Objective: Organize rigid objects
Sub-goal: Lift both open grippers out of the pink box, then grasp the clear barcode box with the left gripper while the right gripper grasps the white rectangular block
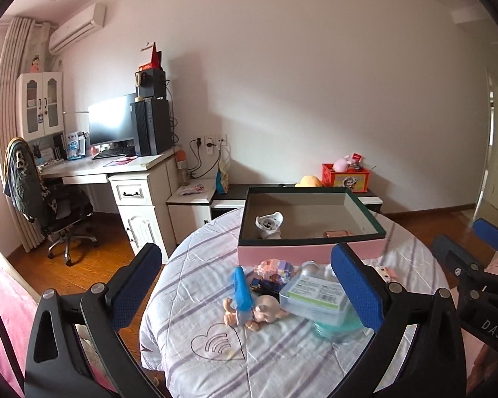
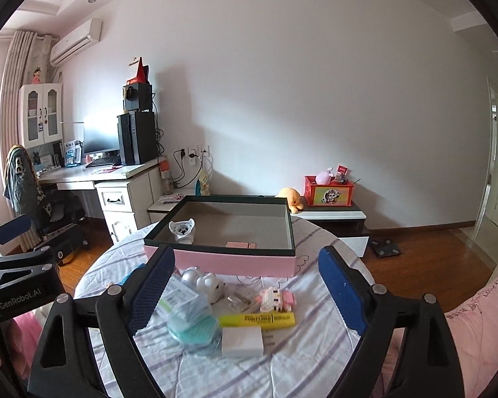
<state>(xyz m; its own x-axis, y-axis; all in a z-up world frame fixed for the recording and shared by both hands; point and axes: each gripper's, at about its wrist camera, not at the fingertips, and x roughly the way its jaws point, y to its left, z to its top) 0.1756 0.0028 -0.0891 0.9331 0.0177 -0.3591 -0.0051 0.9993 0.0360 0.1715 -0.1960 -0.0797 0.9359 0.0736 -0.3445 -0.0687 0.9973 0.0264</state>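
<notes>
Two claws spread empty, left claw (image 1: pixel 249 285), right claw (image 2: pixel 249 292), yellow highlighter (image 2: pixel 257 320), "GenRobot.AI" lettering.

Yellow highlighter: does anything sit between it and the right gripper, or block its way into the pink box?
Nothing visible does. The yellow highlighter lies exposed between the open right gripper fingers. The pink box behind is open-topped; only its front wall must be cleared.

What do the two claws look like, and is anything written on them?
Both are black plastic frames with triangle-shaped holes and round silver bolts. Each finger wears a flat blue pad with a bumpy, dotted texture. The left claw shows white "GenRobot.AI" lettering on its side in the right camera. The right claw shows white letters "DAS" in the left camera. No cables or sleeves show.
</notes>
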